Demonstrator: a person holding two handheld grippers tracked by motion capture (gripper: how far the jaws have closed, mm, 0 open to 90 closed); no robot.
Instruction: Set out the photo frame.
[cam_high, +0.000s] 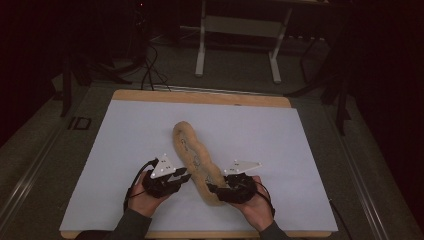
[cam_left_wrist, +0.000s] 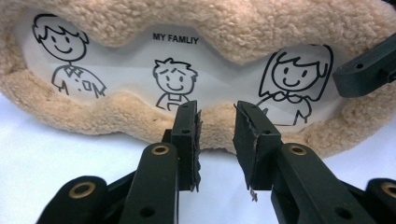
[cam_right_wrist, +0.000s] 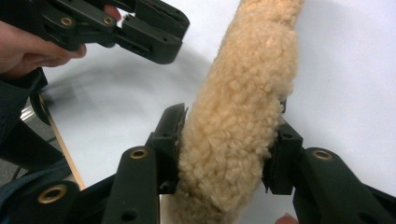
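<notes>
A long tan fleece pillow (cam_high: 195, 155) lies slanted on the white sheet (cam_high: 280, 145). Its flat white panel (cam_left_wrist: 219, 65) carries line drawings of three people and the words "MY FAMLIY". My left gripper (cam_high: 184, 177) sits at the pillow's left side. In the left gripper view that gripper (cam_left_wrist: 217, 116) stands open, its tips just short of the fleece rim (cam_left_wrist: 140, 116) with nothing between them. My right gripper (cam_high: 212, 190) is at the pillow's near end. In the right gripper view it (cam_right_wrist: 229, 135) is shut on the fleece (cam_right_wrist: 252, 70), with both pads pressed into the pile.
The sheet covers a wooden table (cam_high: 200, 97) that shows at the far edge. A white desk frame (cam_high: 200, 50) and cables (cam_high: 147, 70) stand on the dark floor beyond. A hand (cam_right_wrist: 28, 46) holds the left gripper (cam_right_wrist: 175, 37).
</notes>
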